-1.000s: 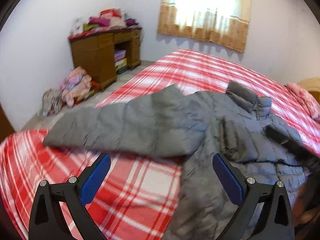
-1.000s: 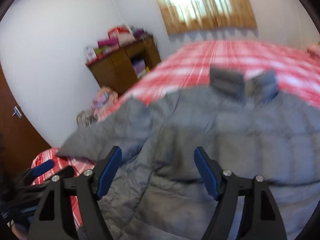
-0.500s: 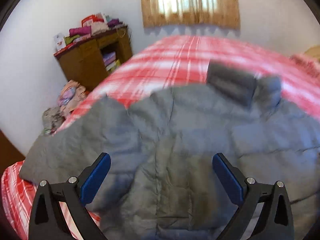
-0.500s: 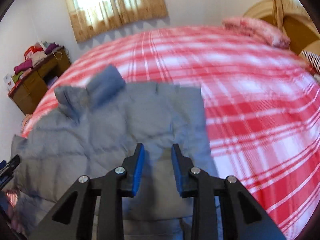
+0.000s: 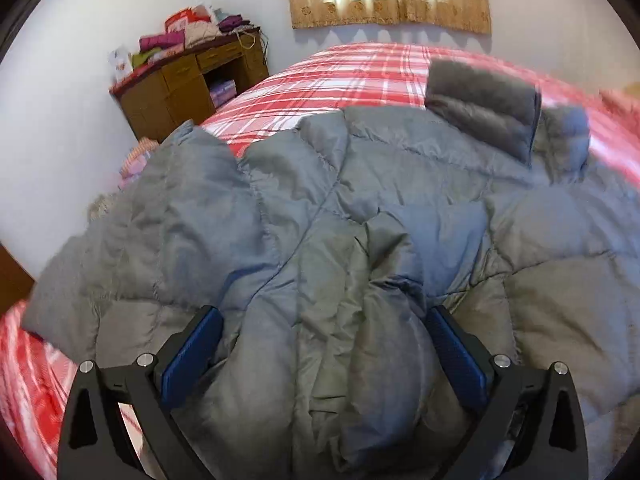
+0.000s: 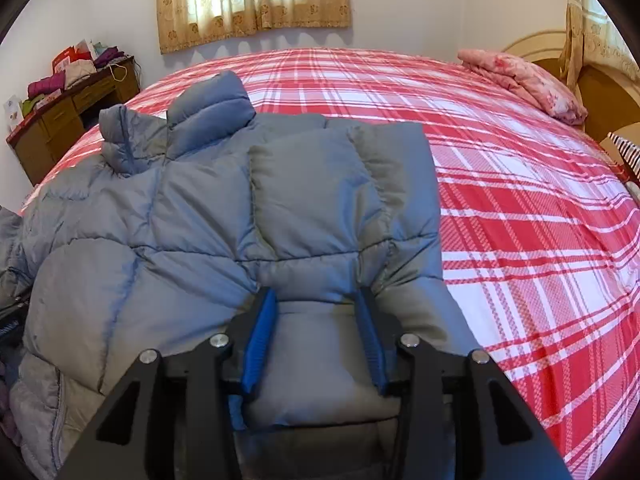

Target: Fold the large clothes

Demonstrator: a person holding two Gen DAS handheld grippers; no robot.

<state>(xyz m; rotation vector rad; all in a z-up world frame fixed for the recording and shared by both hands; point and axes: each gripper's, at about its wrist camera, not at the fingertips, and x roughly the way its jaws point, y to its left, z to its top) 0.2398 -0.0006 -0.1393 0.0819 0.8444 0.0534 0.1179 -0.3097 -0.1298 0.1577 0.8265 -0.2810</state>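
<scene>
Here a grey quilted puffer jacket (image 6: 208,216) lies spread on a bed covered with a red and white plaid sheet (image 6: 520,184). No brand, label or writing can be read on it. Its stand-up collar (image 6: 208,116) points toward the far wall and the window, and its body runs lengthwise from the collar back toward the cameras. One sleeve (image 5: 168,216) stretches out to the left, toward the bed's left edge.

The right gripper (image 6: 316,334) has its blue-padded jaws part closed, pinching a puffy fold of the jacket near its right edge; the fabric bulges between the pads. The left gripper (image 5: 324,354) has its jaws spread wide, with a bunched ridge of the jacket lying between them; whether the pads touch the fabric cannot be told.

Beyond the jacket, a pink folded cloth (image 6: 524,80) sits at the far right of the bed, beside a cream headboard (image 6: 600,76). A wooden desk (image 5: 188,80) stands against the left wall, its surface piled with folded clothes (image 5: 192,32). A beige patterned curtain (image 6: 252,0) hangs over the bright window.
</scene>
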